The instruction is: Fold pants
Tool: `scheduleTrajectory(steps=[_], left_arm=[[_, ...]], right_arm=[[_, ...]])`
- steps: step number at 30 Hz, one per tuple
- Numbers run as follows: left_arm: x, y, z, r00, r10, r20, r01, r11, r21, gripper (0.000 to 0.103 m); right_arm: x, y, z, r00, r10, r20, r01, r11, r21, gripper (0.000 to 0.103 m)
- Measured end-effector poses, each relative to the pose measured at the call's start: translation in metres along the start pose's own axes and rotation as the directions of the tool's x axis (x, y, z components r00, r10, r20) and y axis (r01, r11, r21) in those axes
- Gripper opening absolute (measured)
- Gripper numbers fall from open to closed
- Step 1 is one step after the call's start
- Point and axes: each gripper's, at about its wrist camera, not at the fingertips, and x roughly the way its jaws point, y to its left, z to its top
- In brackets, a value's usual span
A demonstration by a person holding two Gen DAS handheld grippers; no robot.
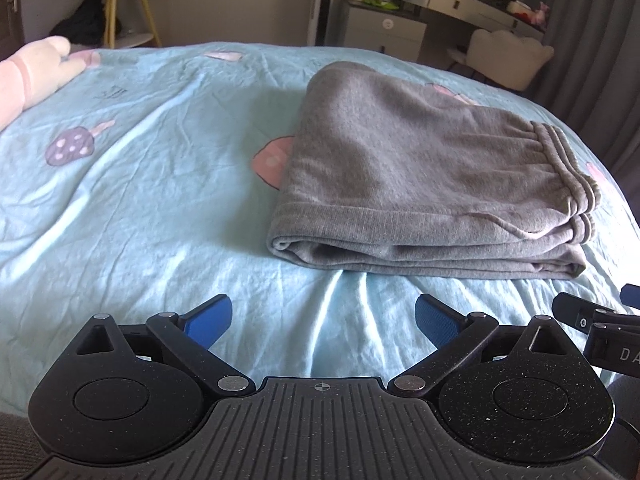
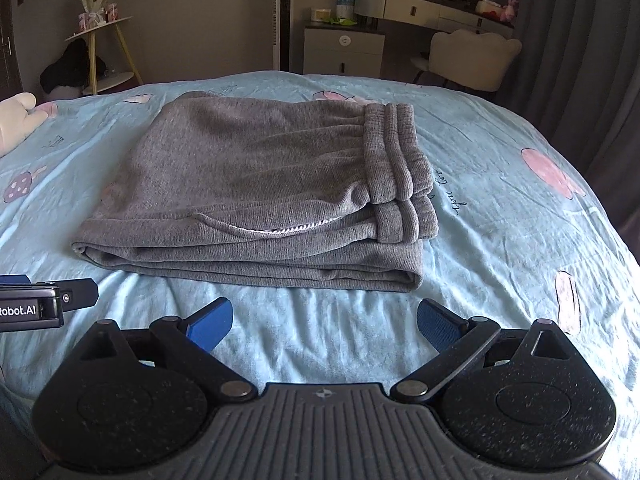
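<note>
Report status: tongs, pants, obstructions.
Left tongs open, empty. Right tongs open, empty. Pants folded in a stack on the bed, both tongs short of them. Nothing in the way.

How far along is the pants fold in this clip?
Done: the grey pants lie in a compact stacked rectangle on the blue bedsheet, waistband on top at the right. In hand: nothing; the left gripper and right gripper are open, short of the pants. Left: apparently nothing.

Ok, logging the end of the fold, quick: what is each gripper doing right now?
Left gripper: open, empty, short of the pants.
Right gripper: open, empty, short of the pants.
</note>
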Motion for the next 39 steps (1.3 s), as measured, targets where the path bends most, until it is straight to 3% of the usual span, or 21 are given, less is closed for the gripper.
scheduleTrajectory(steps=[39], left_arm=[[-0.0024, -0.0042, -0.0010, 1.000, -0.029, 0.007, 0.028, 0.999, 0.029, 0.102]], right_arm=[[-0.0004, -0.0074, -0.0004, 1.000, 0.011, -0.005, -0.011, 0.999, 0.043, 0.099]])
